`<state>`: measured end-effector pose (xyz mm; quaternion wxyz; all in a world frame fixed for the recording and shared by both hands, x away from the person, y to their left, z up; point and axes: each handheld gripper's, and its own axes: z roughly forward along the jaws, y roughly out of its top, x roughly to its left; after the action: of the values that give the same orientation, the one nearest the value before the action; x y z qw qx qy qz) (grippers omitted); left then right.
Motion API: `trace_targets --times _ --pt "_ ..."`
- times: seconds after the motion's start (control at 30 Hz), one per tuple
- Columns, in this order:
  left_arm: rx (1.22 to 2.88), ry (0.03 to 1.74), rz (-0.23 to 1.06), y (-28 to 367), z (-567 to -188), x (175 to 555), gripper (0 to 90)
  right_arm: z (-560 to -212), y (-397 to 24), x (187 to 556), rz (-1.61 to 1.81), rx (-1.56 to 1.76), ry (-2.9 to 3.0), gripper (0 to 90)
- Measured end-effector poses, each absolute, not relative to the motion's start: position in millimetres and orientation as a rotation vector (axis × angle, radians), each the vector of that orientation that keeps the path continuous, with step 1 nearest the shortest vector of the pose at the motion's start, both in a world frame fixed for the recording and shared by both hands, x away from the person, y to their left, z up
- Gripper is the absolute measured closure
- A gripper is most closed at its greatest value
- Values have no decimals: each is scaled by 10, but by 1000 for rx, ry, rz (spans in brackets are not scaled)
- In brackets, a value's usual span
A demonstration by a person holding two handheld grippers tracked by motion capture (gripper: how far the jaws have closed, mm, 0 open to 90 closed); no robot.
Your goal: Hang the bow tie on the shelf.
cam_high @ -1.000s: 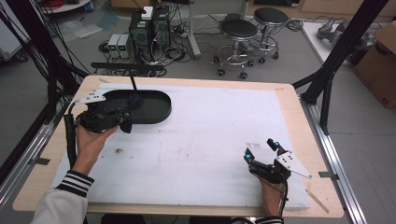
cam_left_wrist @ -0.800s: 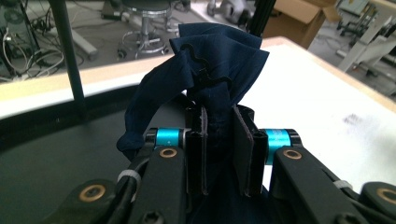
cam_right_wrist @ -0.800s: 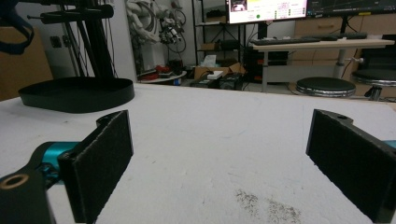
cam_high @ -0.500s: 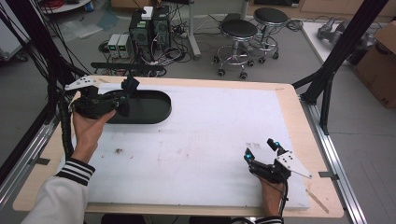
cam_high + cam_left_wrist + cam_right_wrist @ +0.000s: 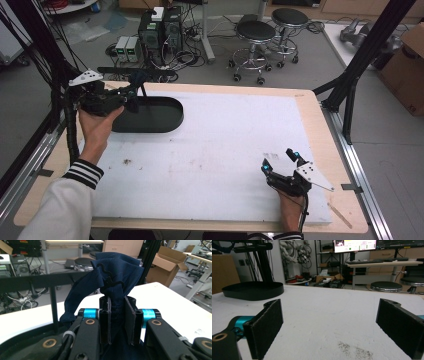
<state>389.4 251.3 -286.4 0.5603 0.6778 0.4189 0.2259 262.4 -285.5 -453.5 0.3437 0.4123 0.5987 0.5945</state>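
Right gripper (image 5: 280,161): rests low at the near right of the white tabletop (image 5: 235,145), jaws spread wide with nothing between the black pads (image 5: 265,326), only bare surface.
Left gripper (image 5: 131,92): held in the person's left hand (image 5: 97,125) at the far left, raised over the tray's left end; jaws drawn close together, clamped on cloth.
Dark navy blue cloth (image 5: 112,275): bunched between the left jaws, folds standing above them and draping to one side.
Black oval plastic tray (image 5: 155,117): lies on the far left of the tabletop, well apart from the right gripper.

Dark navy cloth (image 5: 117,272), bunched, pinched upright, prob. above black tray (image 5: 165,122)
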Motion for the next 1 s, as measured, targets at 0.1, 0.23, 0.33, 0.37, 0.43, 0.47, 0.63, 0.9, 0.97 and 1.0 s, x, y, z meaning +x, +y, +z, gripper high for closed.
trace_targets --times 0.1,0.23,0.33,0.37,0.43,0.47,0.63,0.9,0.97,1.0 --pt "1608 985 547 2502 -2839 3941 759 -4534 -2850 2618 1546 1079 1558 63" --pt "1620 985 554 2494 -2840 4026 761 -4534 -2856 2624 1543 1070 1555 62" --pt "1621 995 555 2482 -2862 4086 761 -4534 -2855 2624 1542 1070 1555 62" --pt "1624 995 560 2478 -2870 4105 761 -4534 -2850 2618 1545 1079 1557 62" --pt "1629 997 562 2468 -2875 4142 761 -4534 -2853 2620 1544 1075 1556 62" --pt "1631 992 571 2467 -2872 4161 761 -4534 -2851 2618 1544 1078 1557 62" --pt "1627 984 568 2434 -2871 4264 761 -4535 -2857 2626 1543 1069 1553 63" --pt "1637 994 584 2344 -2941 4377 762 -4535 -2856 2623 1546 1071 1553 63" --pt "1642 994 582 2327 -2959 4393 762 -4535 -2858 2626 1547 1069 1551 62" --pt "1645 989 585 2311 -2969 4399 762 -4535 -2859 2626 1547 1070 1551 62"
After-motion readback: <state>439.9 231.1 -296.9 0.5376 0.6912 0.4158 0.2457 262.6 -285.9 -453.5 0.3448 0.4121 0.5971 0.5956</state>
